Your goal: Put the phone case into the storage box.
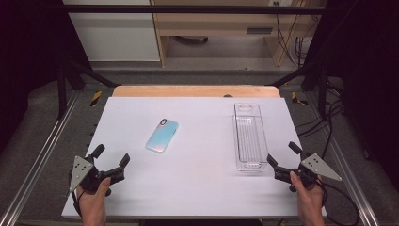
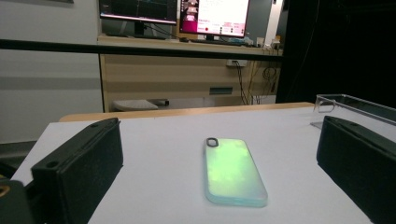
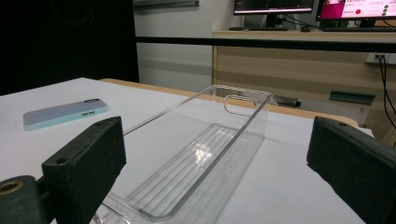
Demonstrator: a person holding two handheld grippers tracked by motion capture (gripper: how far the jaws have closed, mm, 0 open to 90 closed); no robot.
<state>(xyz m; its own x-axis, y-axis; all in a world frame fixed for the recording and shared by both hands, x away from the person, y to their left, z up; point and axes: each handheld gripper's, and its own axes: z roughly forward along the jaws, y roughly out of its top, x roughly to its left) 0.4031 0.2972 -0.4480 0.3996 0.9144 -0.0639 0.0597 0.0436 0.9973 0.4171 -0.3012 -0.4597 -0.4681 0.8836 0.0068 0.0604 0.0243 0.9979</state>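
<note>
- At the near left of the table (image 1: 197, 188), the left gripper (image 1: 112, 157) is held in a hand (image 1: 94, 197); its jaws are spread wide and nothing is gripped between them.
- At the near right, the right gripper (image 1: 283, 154) is held in the other hand (image 1: 308, 197), its jaws likewise spread wide with nothing pressed between them.
- Just beyond the right gripper, a clear plastic tray (image 1: 250, 136) is seen lying lengthwise, near to far, on the white surface. It is long, narrow and see-through, with a ribbed floor and an oval handle slot cut into its far end wall. In the right gripper view the tray (image 3: 205, 154) is seen between the jaws but untouched.
- Farther off from the left gripper, towards the middle of the table, a phone (image 1: 162, 135) is laid flat, back upward. Its case is a pale blue-green with a soft sheen, and a dark oval camera ring is set at its far corner. It is well apart from the tray, to its left.
</note>
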